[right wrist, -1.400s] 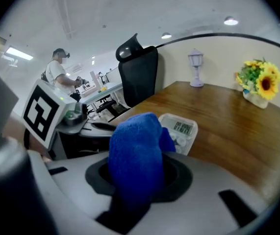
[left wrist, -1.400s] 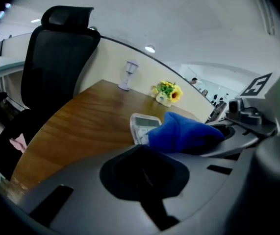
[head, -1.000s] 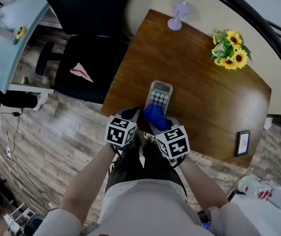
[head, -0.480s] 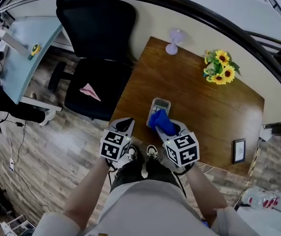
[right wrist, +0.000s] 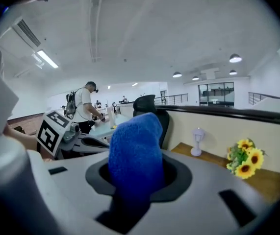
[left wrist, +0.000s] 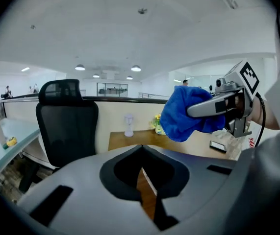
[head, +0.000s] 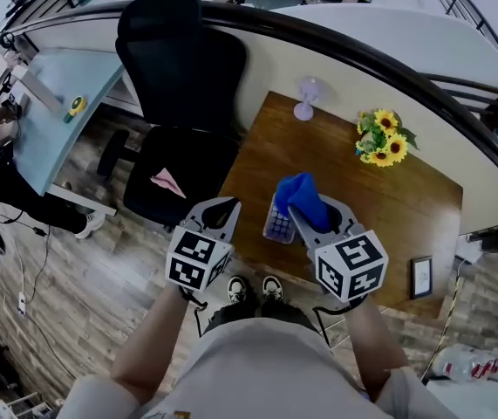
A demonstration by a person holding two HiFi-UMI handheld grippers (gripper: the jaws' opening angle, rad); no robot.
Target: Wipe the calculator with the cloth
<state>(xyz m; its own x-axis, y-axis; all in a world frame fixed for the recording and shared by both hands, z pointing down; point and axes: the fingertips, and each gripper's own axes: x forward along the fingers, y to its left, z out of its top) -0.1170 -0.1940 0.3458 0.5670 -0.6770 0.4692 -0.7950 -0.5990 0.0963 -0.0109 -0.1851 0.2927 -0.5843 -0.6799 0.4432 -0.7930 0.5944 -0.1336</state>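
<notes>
Right gripper (head: 306,216) jaws clamp cloth (head: 299,190) over calculator (head: 276,226); left gripper (head: 224,206) jaws closed, empty.

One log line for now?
right gripper: shut on cloth, held above desk | left gripper: shut, empty | calculator: on desk

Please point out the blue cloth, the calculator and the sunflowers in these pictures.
blue cloth (head: 305,201), head view, on its bunched middle.
calculator (head: 276,226), head view, on its uncovered keys.
sunflowers (head: 381,140), head view, on the yellow blooms.
</notes>
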